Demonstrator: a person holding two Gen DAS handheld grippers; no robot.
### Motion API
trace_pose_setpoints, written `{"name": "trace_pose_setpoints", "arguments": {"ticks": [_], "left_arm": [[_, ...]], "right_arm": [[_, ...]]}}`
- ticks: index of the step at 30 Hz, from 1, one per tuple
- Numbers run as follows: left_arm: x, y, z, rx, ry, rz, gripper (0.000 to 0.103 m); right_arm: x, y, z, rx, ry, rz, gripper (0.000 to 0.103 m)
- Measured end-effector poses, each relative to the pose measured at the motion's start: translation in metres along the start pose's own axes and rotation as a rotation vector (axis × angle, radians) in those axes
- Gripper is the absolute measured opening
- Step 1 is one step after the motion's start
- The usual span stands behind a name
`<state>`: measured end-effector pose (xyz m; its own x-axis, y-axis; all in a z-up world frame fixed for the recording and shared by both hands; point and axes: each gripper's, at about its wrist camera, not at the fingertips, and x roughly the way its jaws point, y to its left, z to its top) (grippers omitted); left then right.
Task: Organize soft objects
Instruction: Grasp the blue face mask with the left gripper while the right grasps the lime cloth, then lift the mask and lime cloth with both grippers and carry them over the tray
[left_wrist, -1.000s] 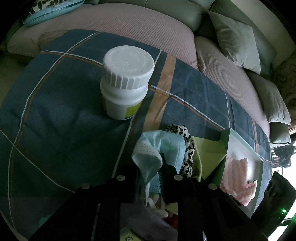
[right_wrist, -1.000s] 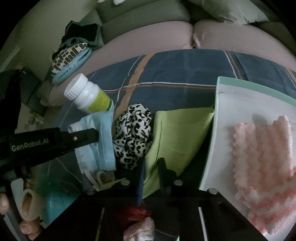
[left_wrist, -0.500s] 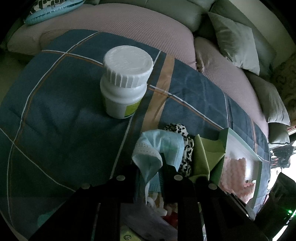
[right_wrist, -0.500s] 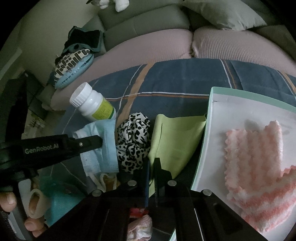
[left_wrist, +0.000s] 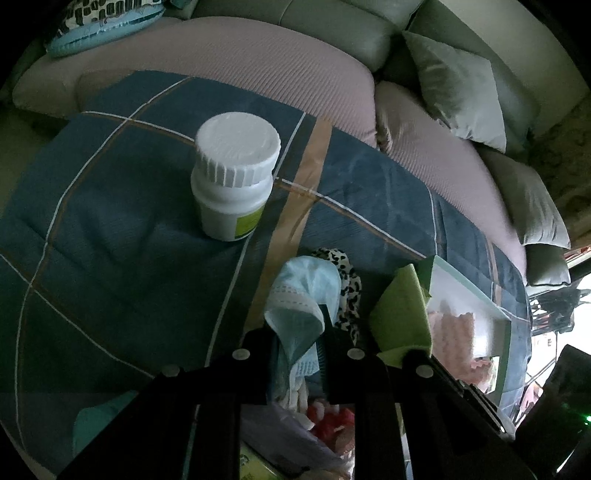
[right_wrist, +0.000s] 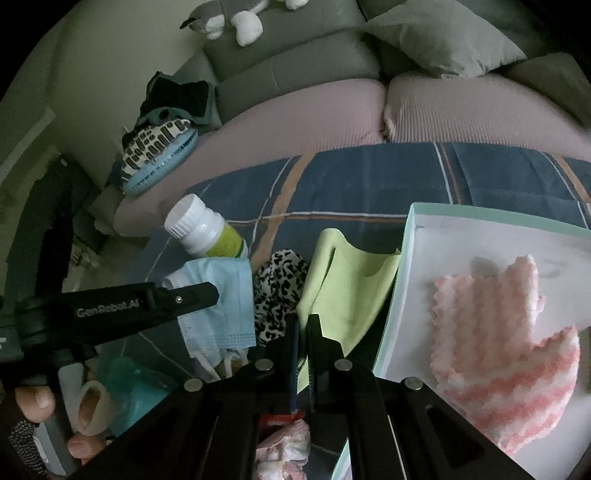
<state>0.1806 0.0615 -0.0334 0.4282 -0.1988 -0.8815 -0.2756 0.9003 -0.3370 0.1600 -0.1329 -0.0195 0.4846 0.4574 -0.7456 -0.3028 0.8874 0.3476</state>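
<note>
Two grippers work beside the white box (right_wrist: 410, 236): the left gripper (left_wrist: 297, 334) pinches a blue face mask (left_wrist: 306, 291), the right gripper (right_wrist: 303, 325) clamps a green cloth (right_wrist: 343, 280) at the box's left wall. Lifting each clear of the rim before release would likely avoid snagging.

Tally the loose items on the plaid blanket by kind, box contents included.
Face mask: 1, blue, pinched in the left claw
Cloth: 2, green in the right claw, pink-and-white in the box
Scrunchie: 1, leopard print
Bottle: 1, white
Total: 5
</note>
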Motion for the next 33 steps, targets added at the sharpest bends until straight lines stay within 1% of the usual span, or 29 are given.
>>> {"name": "trace_pose_setpoints", "arguments": {"ticks": [7,28,33], "left_arm": [[-0.013,-0.003,-0.002,0.003,-0.025,-0.011,0.019],[-0.066,-0.026,0.003,0.056,-0.142,-0.041,0.019],[-0.082,-0.033,0.003,0.074,-0.176,-0.05,0.019]], "right_arm": [[-0.014,0.0,0.003,0.004,-0.04,0.021,0.004],[-0.054,-0.003,0.012,0.012,-0.145,0.045,0.004],[-0.068,-0.002,0.014,0.006,-0.182,0.054,0.004]]}}
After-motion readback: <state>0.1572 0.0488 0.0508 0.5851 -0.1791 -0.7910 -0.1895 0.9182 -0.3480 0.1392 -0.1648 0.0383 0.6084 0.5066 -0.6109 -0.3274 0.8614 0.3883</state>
